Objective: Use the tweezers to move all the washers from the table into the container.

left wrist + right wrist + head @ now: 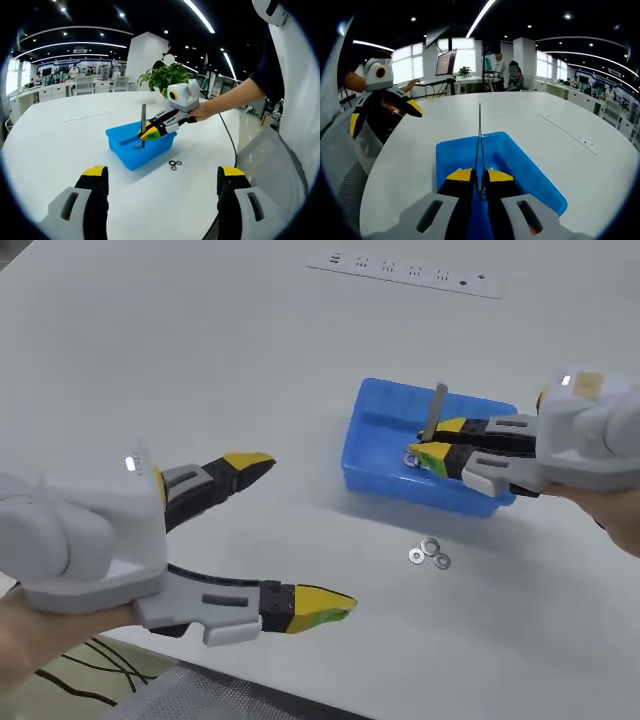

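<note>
The tweezers (434,412) are gripped upright by the closed fingers of the right gripper (432,444), their tips lowered into the blue container (395,490), where a washer (411,460) is seen beside them. Three washers (430,553) are clustered on the white worktop (200,360), just near of the container. The left gripper (310,533) is held wide open and empty, well to the left.

White table (180,370): blue container (400,486), 3 washers (430,554), pwr strip (405,273).
</note>
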`<state>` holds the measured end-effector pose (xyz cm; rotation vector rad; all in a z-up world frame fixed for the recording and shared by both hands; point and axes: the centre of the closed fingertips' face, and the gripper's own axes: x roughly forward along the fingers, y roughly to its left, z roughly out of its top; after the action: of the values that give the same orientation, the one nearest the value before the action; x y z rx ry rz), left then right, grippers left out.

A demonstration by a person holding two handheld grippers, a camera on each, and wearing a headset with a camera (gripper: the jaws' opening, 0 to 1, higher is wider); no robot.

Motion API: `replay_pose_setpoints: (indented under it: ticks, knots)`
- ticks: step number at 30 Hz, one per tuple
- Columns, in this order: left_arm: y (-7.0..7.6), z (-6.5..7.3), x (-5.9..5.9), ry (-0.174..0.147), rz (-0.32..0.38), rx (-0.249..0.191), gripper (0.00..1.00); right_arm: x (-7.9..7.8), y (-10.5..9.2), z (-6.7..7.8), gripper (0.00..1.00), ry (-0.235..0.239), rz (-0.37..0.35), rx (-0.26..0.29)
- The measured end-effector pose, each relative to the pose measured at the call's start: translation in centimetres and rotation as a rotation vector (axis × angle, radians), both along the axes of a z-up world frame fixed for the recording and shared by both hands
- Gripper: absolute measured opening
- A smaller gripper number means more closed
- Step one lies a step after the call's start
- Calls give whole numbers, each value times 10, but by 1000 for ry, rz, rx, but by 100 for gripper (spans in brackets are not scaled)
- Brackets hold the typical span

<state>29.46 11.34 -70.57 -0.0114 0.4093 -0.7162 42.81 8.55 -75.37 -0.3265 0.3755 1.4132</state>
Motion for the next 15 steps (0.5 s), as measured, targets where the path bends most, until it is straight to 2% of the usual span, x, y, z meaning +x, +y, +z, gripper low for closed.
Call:
replay_pose_setpoints:
  ticks: [6,7,10,12,15]
  knots:
    - [1,2,1,-3,10,-16,94,0,-2,9,8,-21,-5,1]
    - [1,3,1,-5,11,-19,94,0,-3,10,8,-37,-6,-5]
    - [1,10,10,-18,21,-48,91,-3,-5,19,8,-53,2,-2]
    - [1,13,17,-27,26,-53,89,-5,-5,24,8,-61,4,1]
    - [-2,22,34,-61,28,-65,80,-9,-6,29,8,-72,8,5]
